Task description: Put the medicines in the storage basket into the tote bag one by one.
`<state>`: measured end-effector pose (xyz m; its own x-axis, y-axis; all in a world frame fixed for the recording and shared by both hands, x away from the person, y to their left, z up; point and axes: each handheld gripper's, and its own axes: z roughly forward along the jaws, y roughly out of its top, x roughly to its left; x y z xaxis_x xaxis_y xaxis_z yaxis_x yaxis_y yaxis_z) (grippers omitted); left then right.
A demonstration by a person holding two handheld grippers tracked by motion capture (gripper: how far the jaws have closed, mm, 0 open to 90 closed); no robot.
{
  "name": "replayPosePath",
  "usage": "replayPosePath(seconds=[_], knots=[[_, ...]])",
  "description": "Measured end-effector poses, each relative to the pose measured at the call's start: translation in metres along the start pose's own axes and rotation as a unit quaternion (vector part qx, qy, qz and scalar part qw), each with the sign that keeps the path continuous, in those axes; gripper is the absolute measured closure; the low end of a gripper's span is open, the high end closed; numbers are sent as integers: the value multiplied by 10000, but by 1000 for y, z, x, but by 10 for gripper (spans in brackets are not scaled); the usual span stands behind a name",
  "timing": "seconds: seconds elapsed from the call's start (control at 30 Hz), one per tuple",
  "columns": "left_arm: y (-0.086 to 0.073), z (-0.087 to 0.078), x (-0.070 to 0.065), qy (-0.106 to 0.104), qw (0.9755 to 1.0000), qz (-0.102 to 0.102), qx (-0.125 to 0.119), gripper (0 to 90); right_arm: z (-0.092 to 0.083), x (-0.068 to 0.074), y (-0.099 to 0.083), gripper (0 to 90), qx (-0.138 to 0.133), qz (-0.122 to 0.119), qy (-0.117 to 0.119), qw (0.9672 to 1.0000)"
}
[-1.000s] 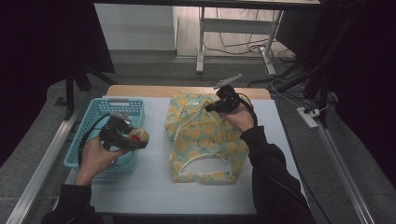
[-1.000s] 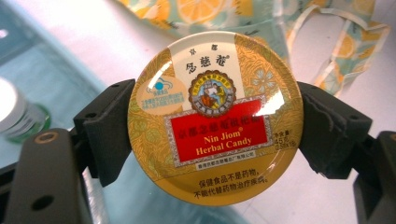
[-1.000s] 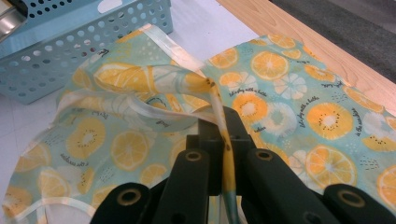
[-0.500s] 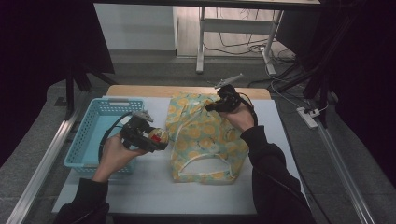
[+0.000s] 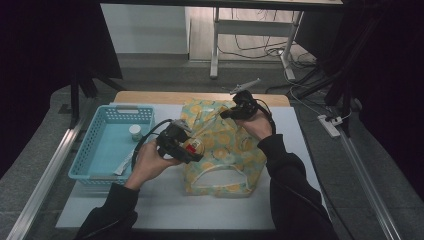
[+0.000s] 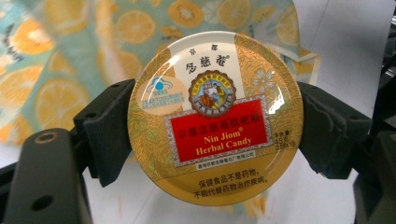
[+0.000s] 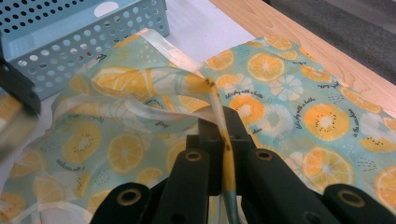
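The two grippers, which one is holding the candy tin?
The left gripper, nearer the blue basket: its pads clamp the round gold candy tin by its edges. The right gripper pinches the fruit-print bag instead.

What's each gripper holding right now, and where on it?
The left gripper clamps the round candy tin by opposite edges of its rim. The right gripper pinches the fruit-print bag by its fabric edge.

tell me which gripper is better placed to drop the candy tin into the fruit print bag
Left. The left gripper already clamps the candy tin right at the bag, while the right gripper is shut on the bag's edge, apparently lifting it.
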<state>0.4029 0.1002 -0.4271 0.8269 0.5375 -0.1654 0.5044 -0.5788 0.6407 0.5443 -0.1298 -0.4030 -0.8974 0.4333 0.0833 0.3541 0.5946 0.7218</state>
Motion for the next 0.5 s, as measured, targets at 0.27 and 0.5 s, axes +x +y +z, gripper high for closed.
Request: replayPosePath(seconds=[0.27, 0.5], knots=[[20, 26, 0, -108, 9998, 146, 44, 204, 2, -2, -1, 893, 12, 14, 8, 10000], [33, 47, 4, -115, 9998, 129, 33, 203, 2, -3, -2, 894, 6, 8, 4, 10000]])
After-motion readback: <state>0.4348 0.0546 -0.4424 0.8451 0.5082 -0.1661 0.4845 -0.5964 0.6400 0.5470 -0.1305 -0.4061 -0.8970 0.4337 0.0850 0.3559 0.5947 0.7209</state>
